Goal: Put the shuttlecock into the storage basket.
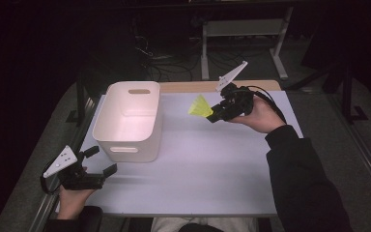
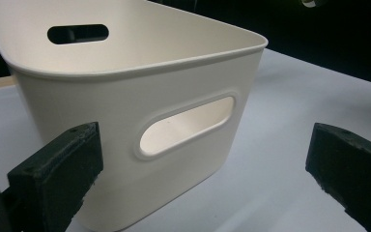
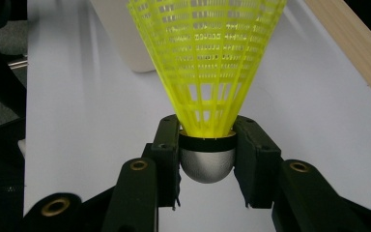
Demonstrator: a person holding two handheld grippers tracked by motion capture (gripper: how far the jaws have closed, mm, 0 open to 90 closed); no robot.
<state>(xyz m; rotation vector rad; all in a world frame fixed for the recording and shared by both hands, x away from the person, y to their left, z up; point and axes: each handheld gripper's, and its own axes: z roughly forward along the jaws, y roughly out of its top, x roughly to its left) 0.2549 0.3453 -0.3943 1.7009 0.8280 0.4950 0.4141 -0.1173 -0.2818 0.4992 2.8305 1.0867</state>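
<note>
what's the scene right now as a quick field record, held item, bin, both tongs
held item: yellow shuttlecock, gripped at its grey cork base, skirt pointing away from the tongs
right tongs: shut on the shuttlecock, held above the table to the right of the bin
bin: white bin with slot handles, upright on the white table; its visible inside looks bare
left tongs: open, nothing between them, near the bin's front left corner

White bin (image 1: 131, 121) with handle slots on pale table (image 1: 212, 164); metal frame (image 1: 244, 34) behind.
</note>
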